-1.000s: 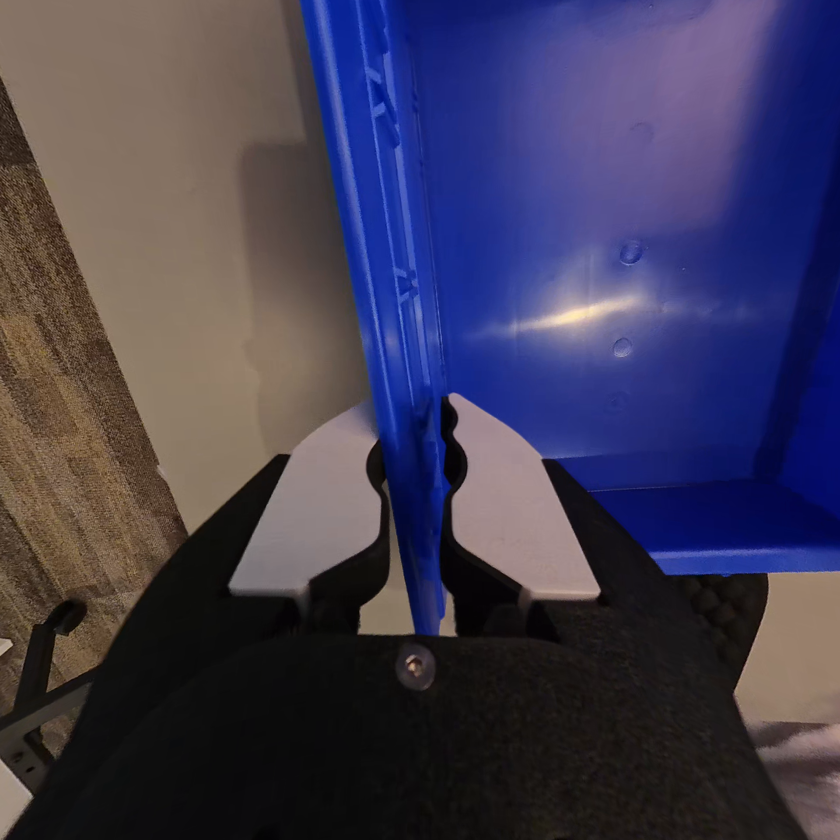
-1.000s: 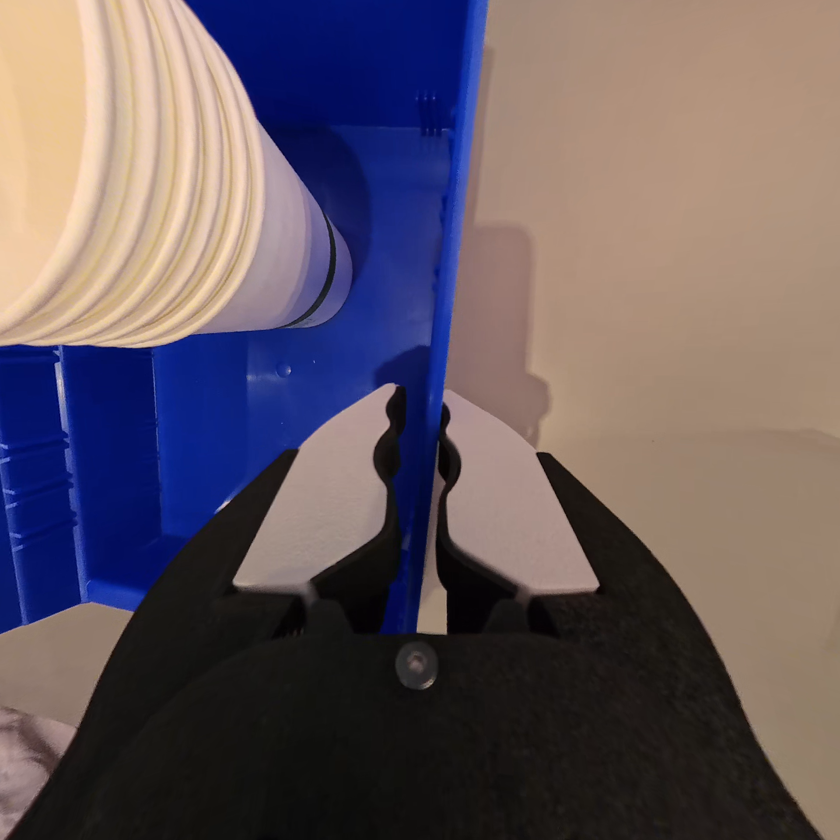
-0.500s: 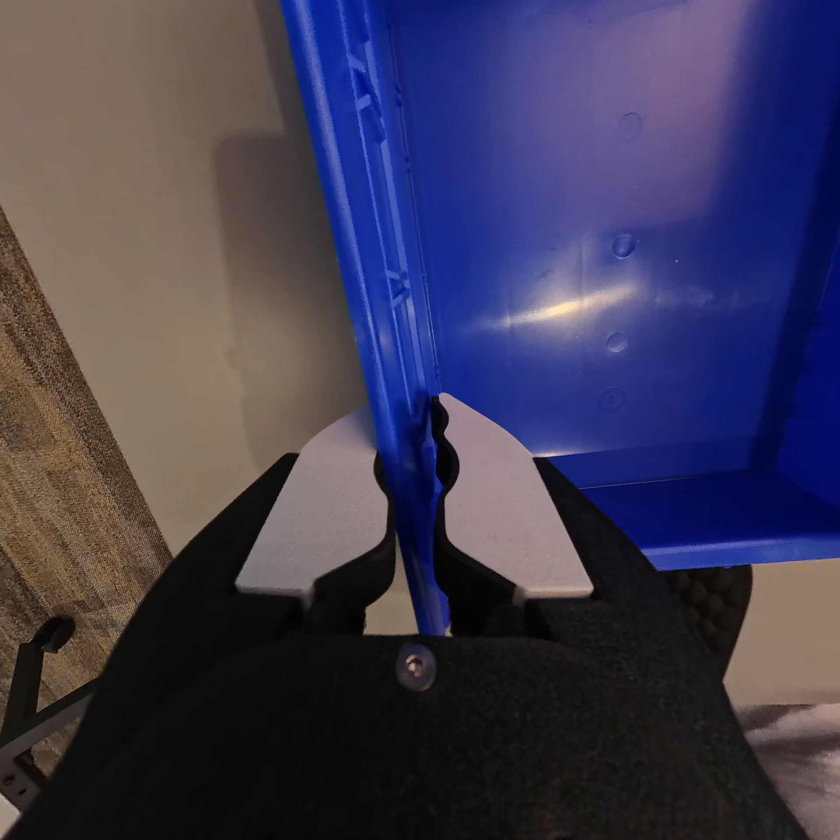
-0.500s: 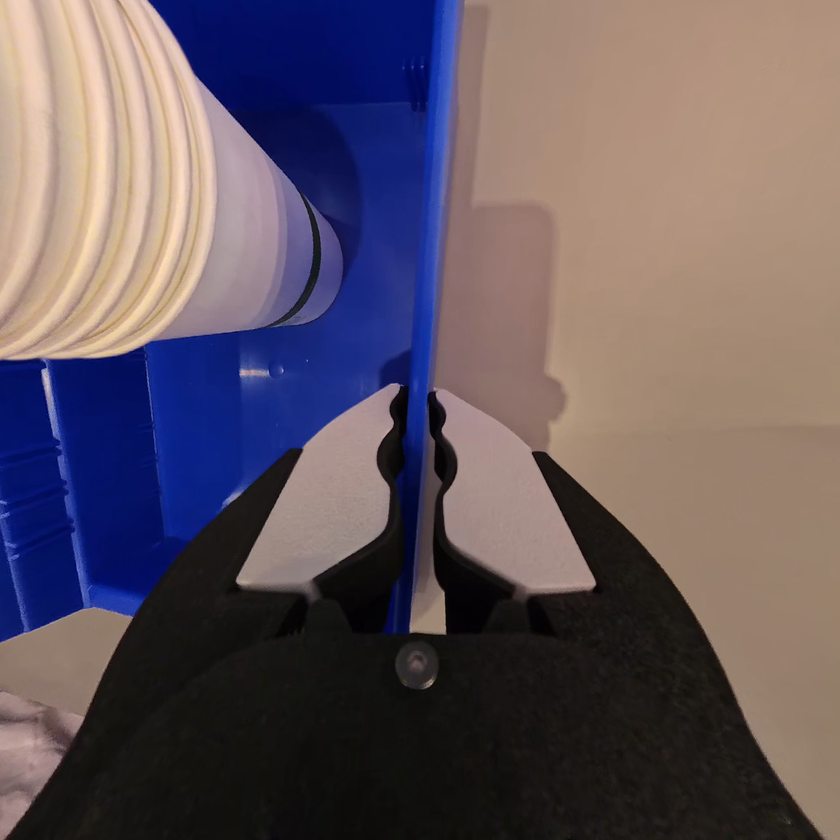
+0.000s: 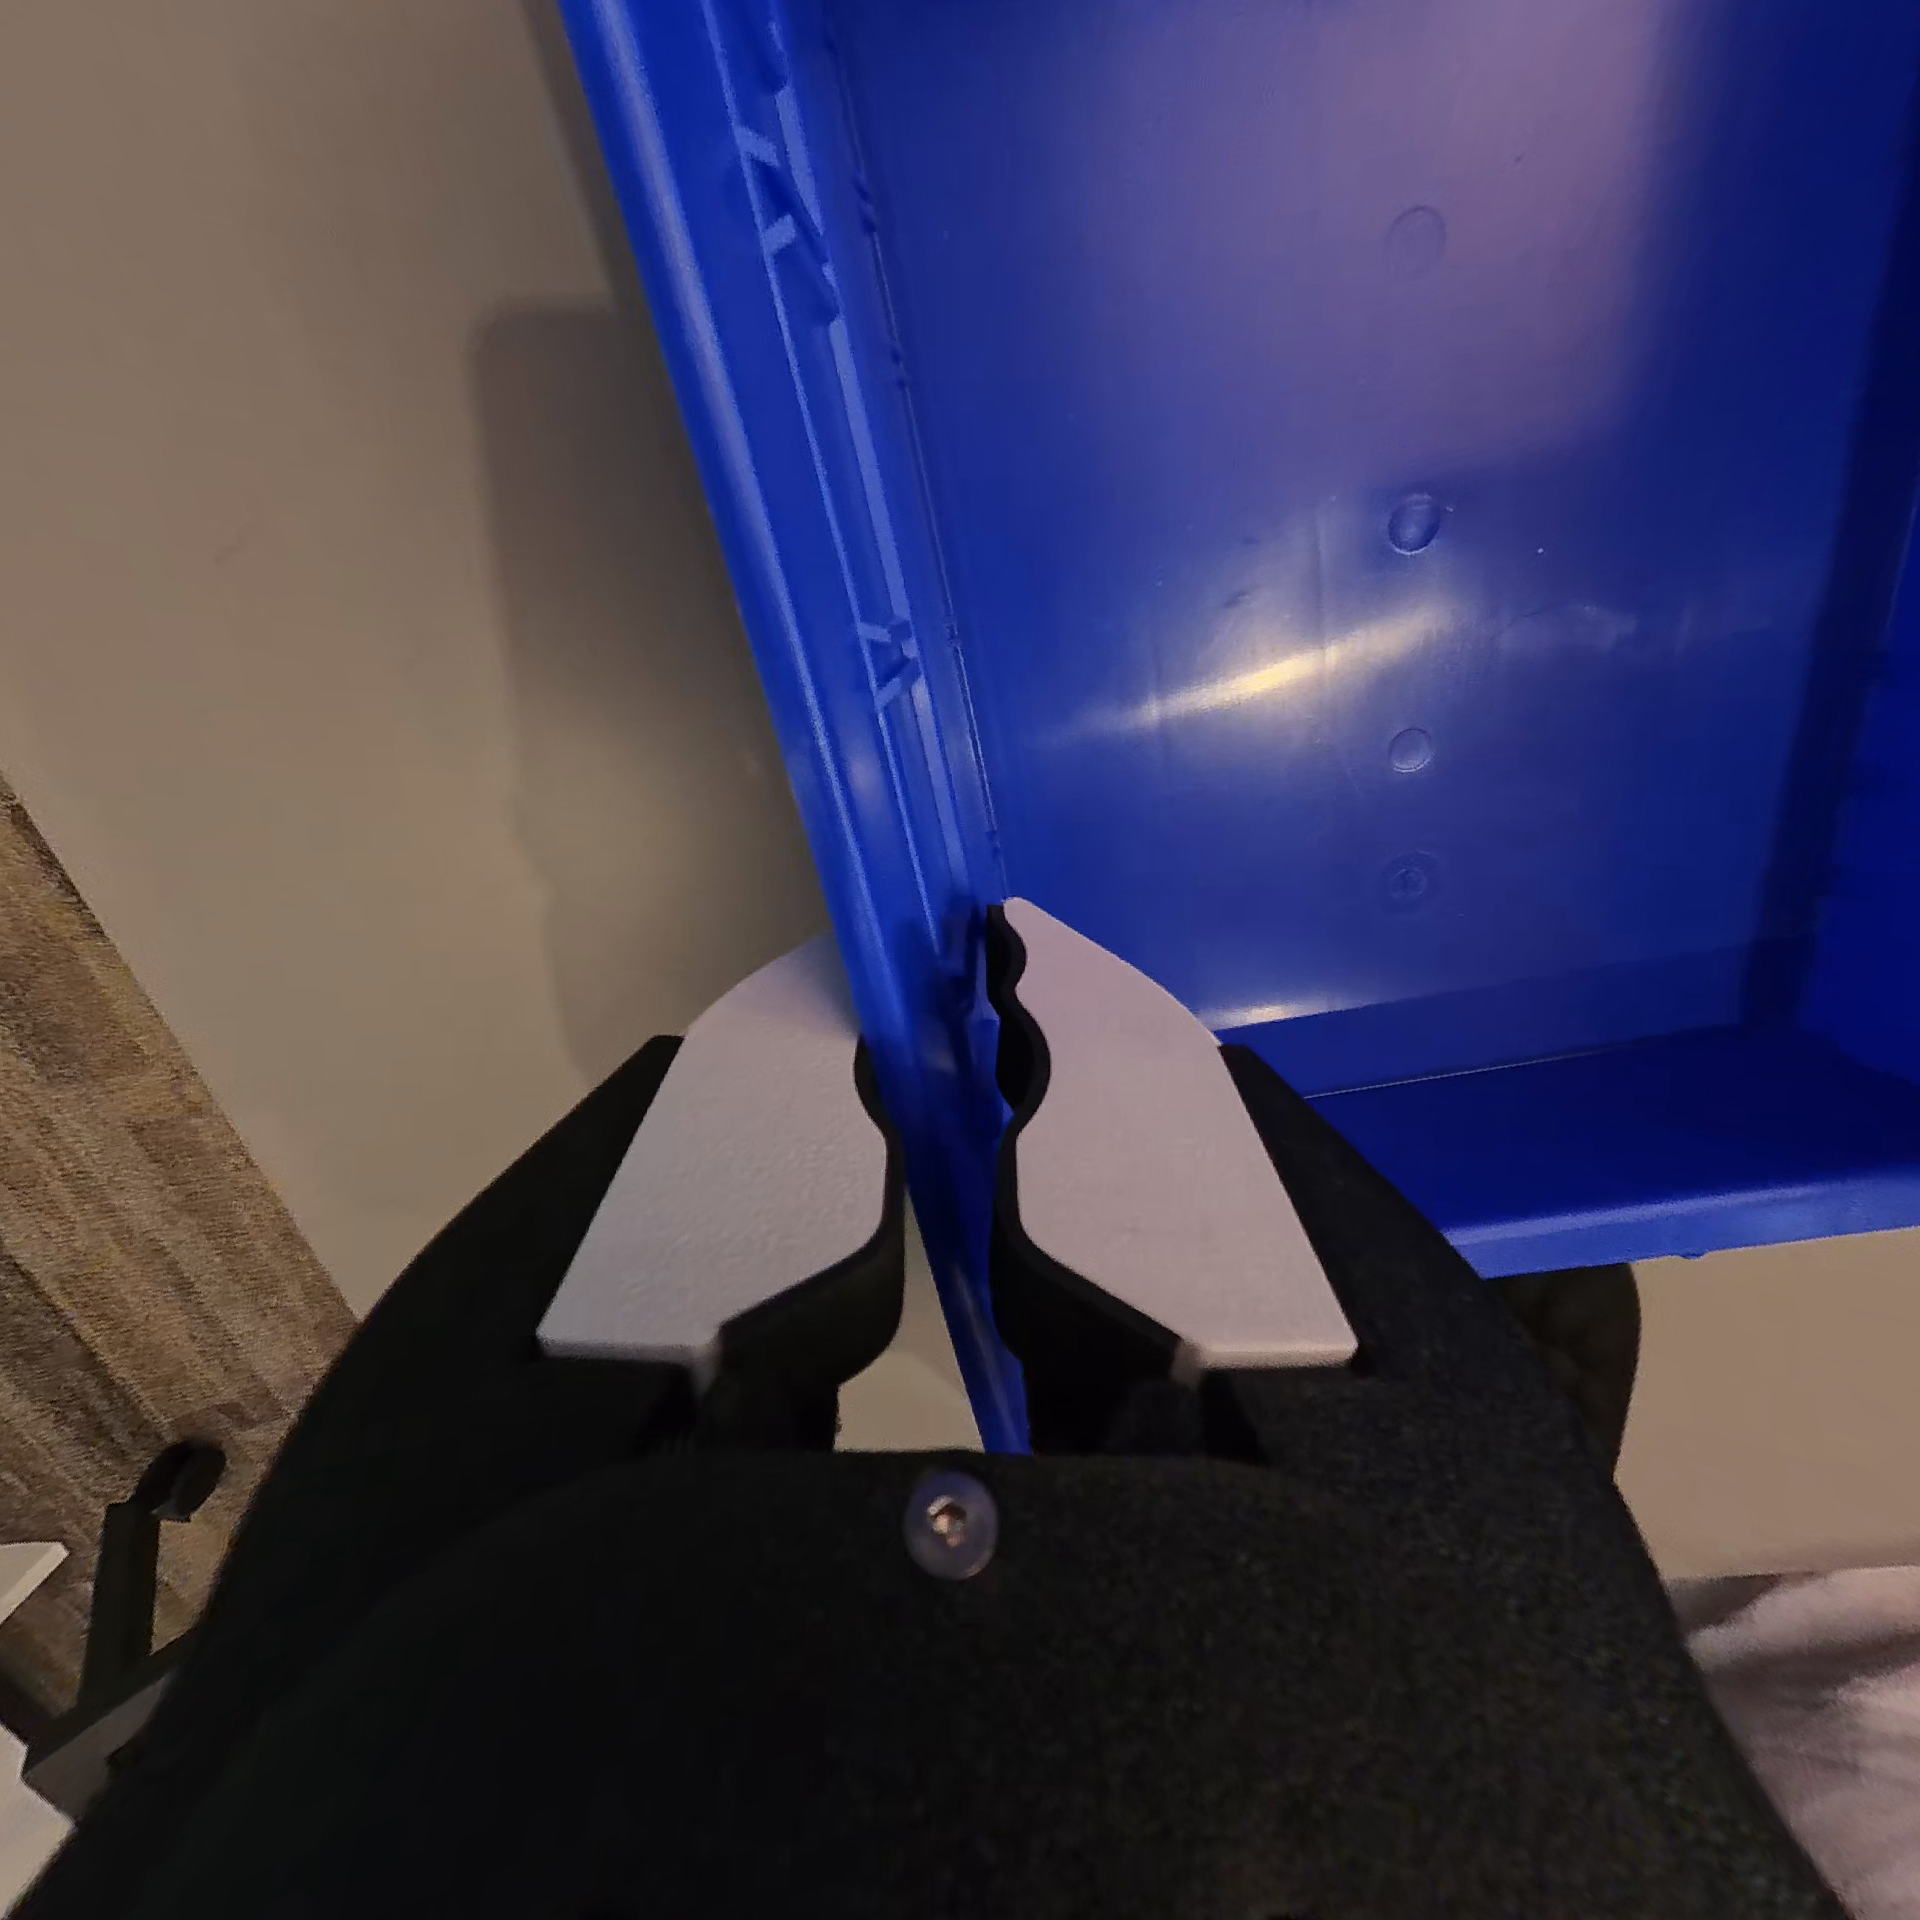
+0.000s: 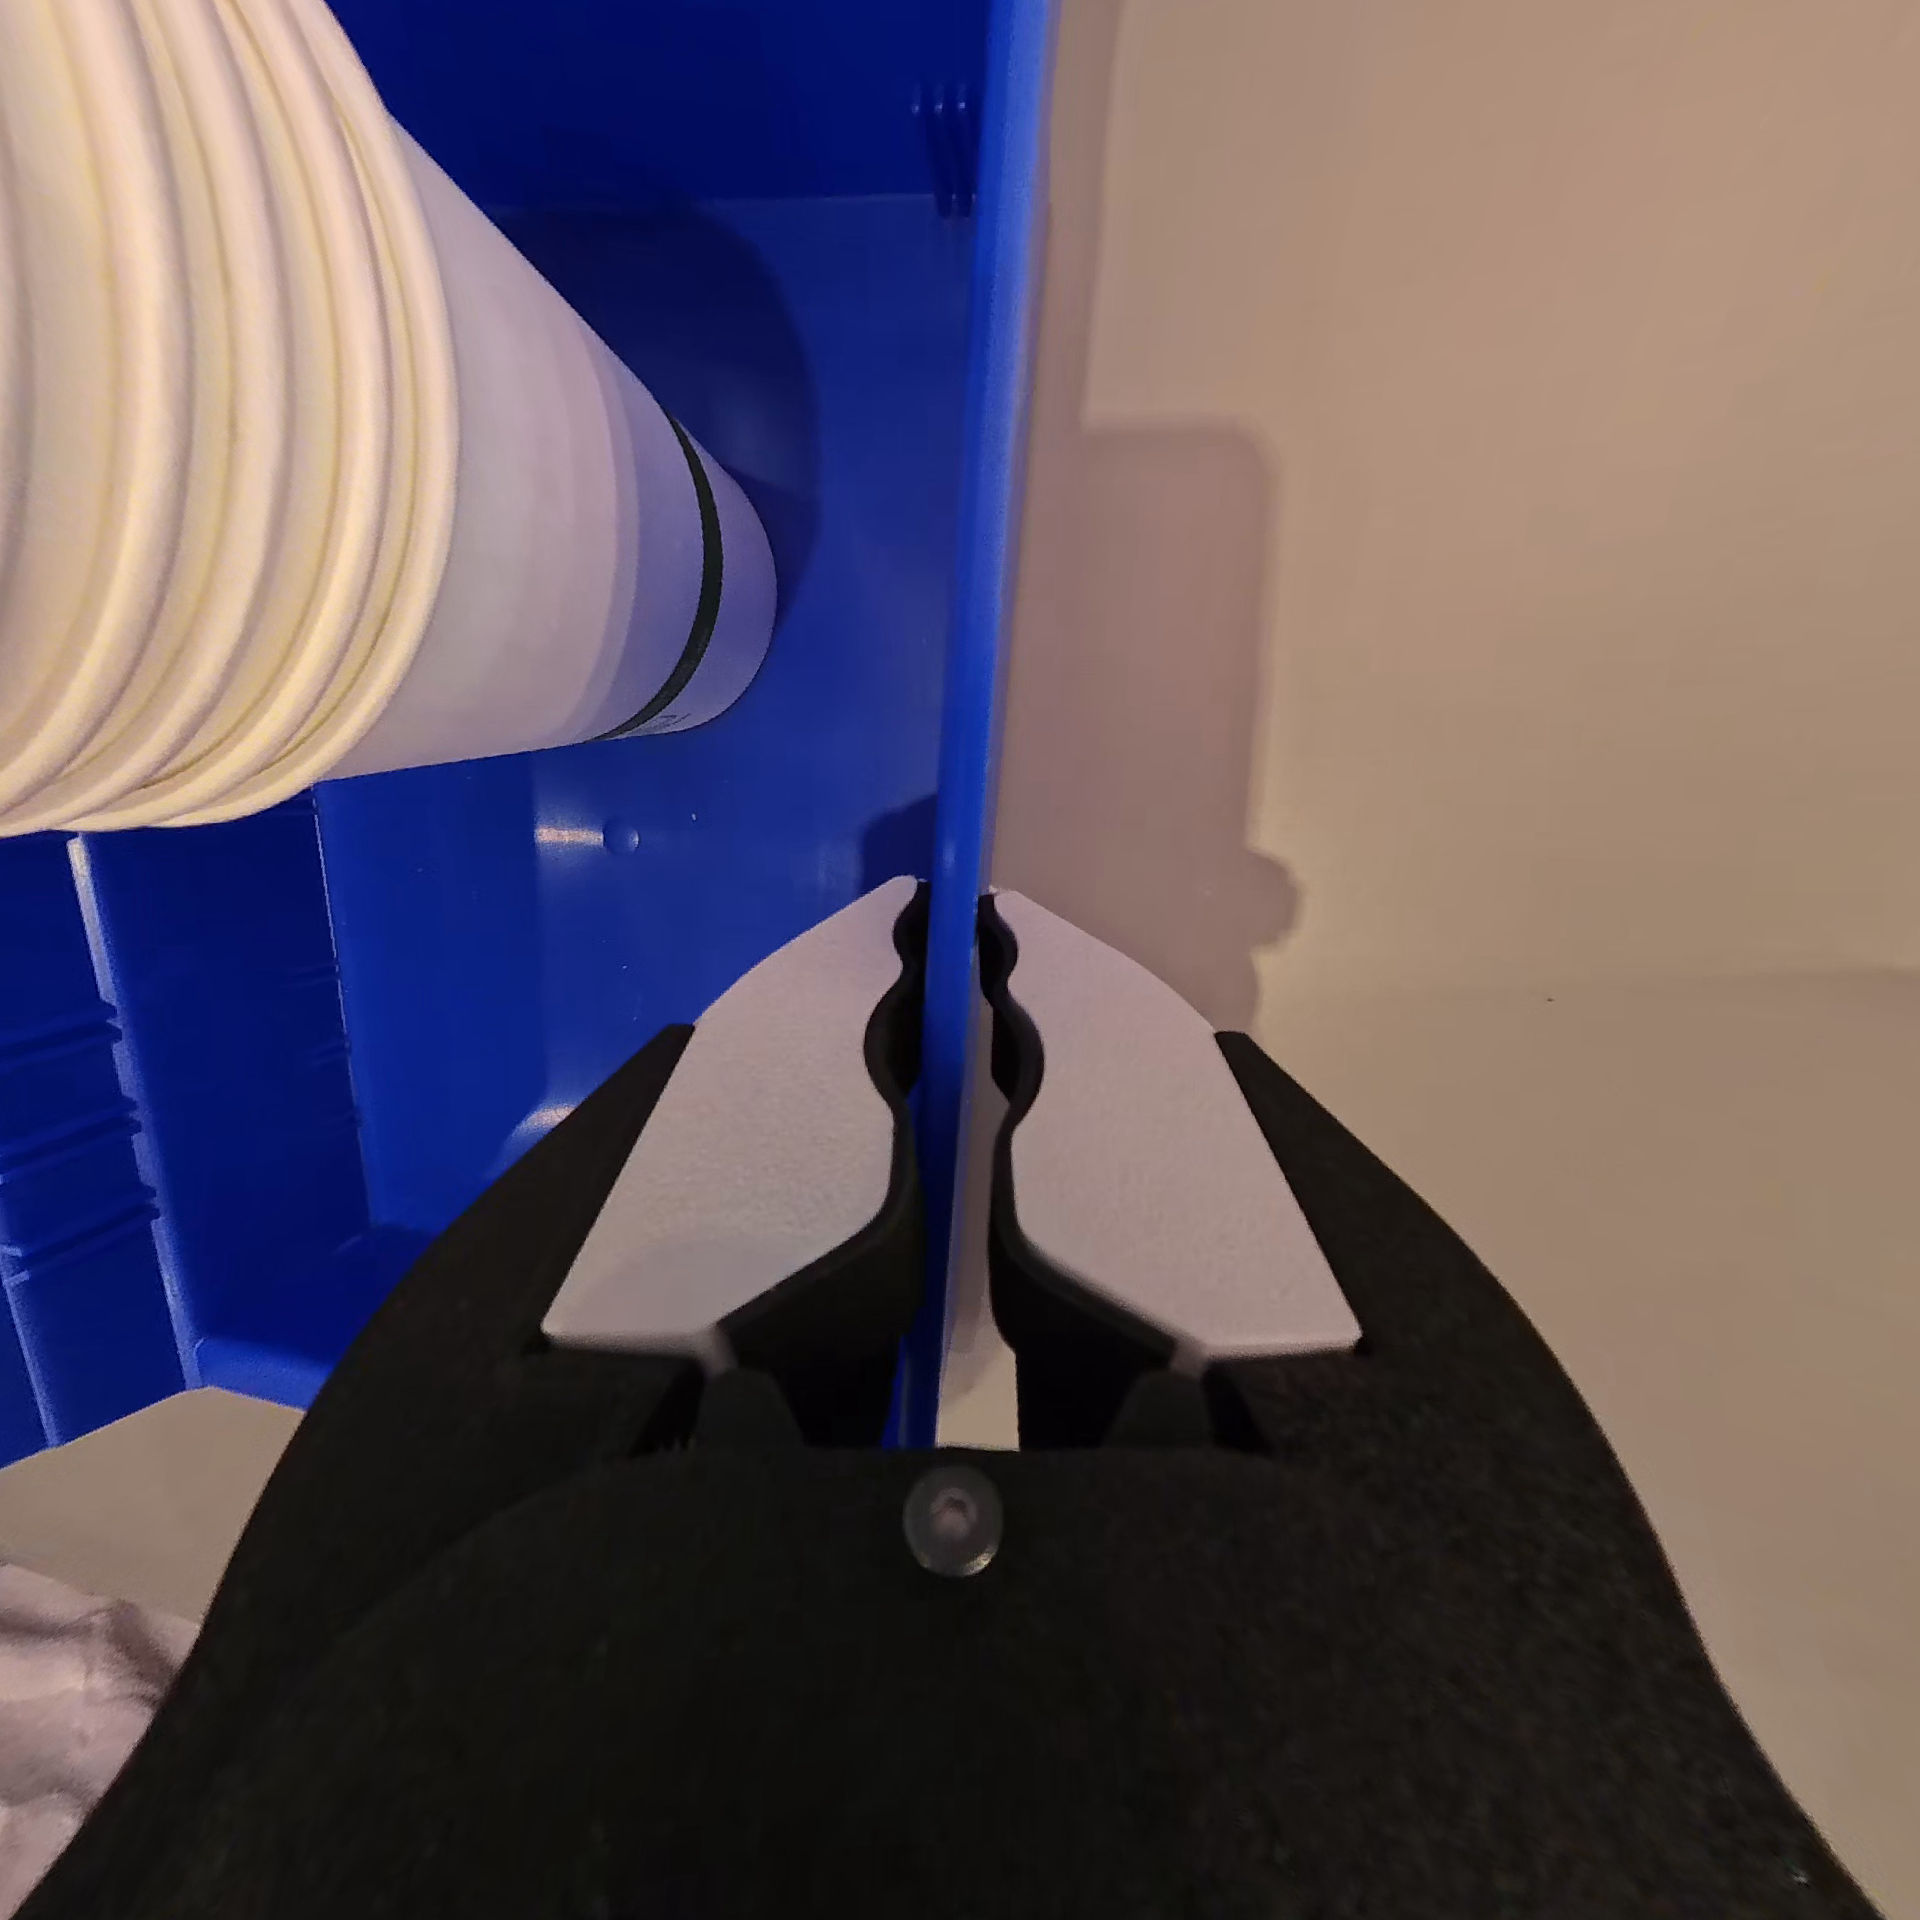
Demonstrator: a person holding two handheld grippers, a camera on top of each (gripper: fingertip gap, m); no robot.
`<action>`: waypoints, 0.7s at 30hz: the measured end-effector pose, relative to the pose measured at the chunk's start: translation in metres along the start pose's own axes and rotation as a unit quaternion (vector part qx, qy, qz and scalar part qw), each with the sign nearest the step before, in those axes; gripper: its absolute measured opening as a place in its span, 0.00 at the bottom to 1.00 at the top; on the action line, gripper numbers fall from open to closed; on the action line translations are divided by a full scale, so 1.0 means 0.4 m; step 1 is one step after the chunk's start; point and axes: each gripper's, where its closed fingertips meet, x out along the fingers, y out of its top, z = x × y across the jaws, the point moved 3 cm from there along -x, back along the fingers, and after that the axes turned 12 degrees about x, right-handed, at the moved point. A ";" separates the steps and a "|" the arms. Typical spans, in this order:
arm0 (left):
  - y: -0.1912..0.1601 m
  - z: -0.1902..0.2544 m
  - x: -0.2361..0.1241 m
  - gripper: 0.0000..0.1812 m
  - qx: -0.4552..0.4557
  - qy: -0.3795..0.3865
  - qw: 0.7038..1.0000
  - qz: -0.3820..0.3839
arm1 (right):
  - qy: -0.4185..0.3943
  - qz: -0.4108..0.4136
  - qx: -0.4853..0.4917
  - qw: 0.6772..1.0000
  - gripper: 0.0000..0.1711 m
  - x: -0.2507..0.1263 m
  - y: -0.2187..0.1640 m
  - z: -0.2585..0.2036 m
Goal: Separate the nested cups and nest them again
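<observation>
A stack of nested white paper cups (image 6: 312,499) stands inside a blue plastic bin (image 6: 665,935), filling the upper left of the right wrist view. My right gripper (image 6: 951,894) is shut on the bin's right wall (image 6: 982,520), one finger inside and one outside. In the left wrist view my left gripper (image 5: 935,925) is shut on the bin's left wall (image 5: 831,520), with the bare blue bin floor (image 5: 1351,520) to its right. No cups show in the left wrist view.
The bin rests on a light beige table (image 6: 1507,623), which also shows in the left wrist view (image 5: 312,623). Brown carpet (image 5: 94,1091) lies beyond the table's left edge. A pale cloth (image 6: 73,1662) shows at the lower left.
Both grippers have closed tighter onto the bin walls. The bin has shifted slightly in both views, and the cup stack appears a little nearer.
</observation>
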 end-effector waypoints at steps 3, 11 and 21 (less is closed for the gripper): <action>0.004 0.006 0.001 0.08 0.010 0.005 1.000 -0.004 | 0.004 0.000 0.000 1.000 0.05 0.000 -0.002 -0.001; 0.021 0.038 0.002 0.08 0.040 -0.001 0.999 -0.007 | 0.004 -0.002 0.001 1.000 0.05 0.000 -0.003 -0.002; 0.047 0.087 0.004 0.10 0.070 0.004 0.997 -0.019 | 0.005 -0.005 0.000 1.000 0.05 0.002 -0.005 -0.003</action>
